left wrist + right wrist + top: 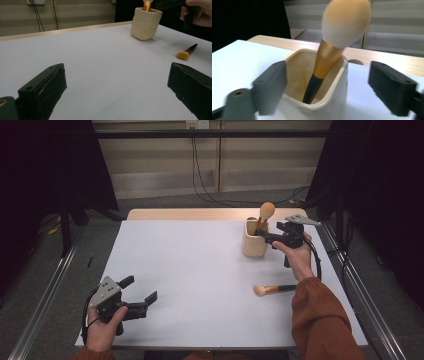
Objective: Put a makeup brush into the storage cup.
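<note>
- High view: right gripper point(263, 236) sits at the rim of the cream holder point(252, 245), far right of the white table point(190, 280); jaws stand apart, pressing on nothing
- Right gripper view: large brush point(334, 47) stands in the holder point(329, 100) between the spread jaws, not touched by either; handle down, rounded bristle head up
- Long axis of that brush near upright, tilted so the head leans toward the far rim; dark handle end rests deep inside the holder
- Judged step: first brush is dropped in and let go; the placing is done
- Small brush point(274, 289) lies flat on the table, near the right forearm, well apart from the holder; long axis runs roughly left to right, bristles pointing left, dark handle to the right
- Left gripper point(141, 301) rests low at the near left corner, jaws wide, holding nothing; left gripper view shows the small brush point(186, 53) and holder point(145, 23) far off
- Next move, as I judge it: draw the right gripper back clear of the upright brush, drop to the lying brush, pinch across its handle, then turn it bristles-up for the holder
</note>
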Motion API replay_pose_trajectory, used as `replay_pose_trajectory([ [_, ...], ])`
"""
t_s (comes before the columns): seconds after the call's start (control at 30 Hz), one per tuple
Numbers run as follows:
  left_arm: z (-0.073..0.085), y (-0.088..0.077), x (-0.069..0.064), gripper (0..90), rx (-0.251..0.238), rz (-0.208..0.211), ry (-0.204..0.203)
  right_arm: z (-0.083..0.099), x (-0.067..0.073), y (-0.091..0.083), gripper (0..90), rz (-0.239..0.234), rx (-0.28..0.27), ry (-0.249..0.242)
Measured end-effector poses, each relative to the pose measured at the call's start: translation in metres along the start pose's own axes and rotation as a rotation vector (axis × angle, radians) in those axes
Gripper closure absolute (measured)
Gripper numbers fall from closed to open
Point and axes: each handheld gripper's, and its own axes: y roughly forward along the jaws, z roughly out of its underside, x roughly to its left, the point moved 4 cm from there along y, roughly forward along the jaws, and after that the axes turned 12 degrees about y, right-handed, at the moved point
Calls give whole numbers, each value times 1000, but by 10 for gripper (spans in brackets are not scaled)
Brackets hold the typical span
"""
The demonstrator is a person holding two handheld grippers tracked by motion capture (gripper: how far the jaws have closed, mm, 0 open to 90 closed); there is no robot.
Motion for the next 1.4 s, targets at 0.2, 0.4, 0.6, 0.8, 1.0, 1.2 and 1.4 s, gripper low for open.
replay_pose_trajectory([
  [0.2, 0, -1, 1, 20, -1, -5, -1, -1, 1, -4, 29, -15, -6, 13],
  [0.4, 0, -1, 0, 20, -1, -5, 1, -3, 4, -18, 2, -30, -24, -16],
  [0.6, 0, -2, 0, 20, -3, -5, 3, 3, 1, -30, 17, -24, -16, -18],
  [0.8, 0, -2, 0, 20, -6, -3, 5, 10, 1, -40, 14, -49, -30, -8],
  [1.0, 0, -3, 0, 20, -7, -8, 4, 16, 3, -53, 10, -54, -21, -27],
  [1.2, -3, -6, 0, 20, -25, -24, 6, 23, 7, -64, 9, -53, -32, -36],
  [1.4, -2, -6, 2, 20, -29, -25, 1, 29, 13, -78, 12, -77, -37, -46],
])
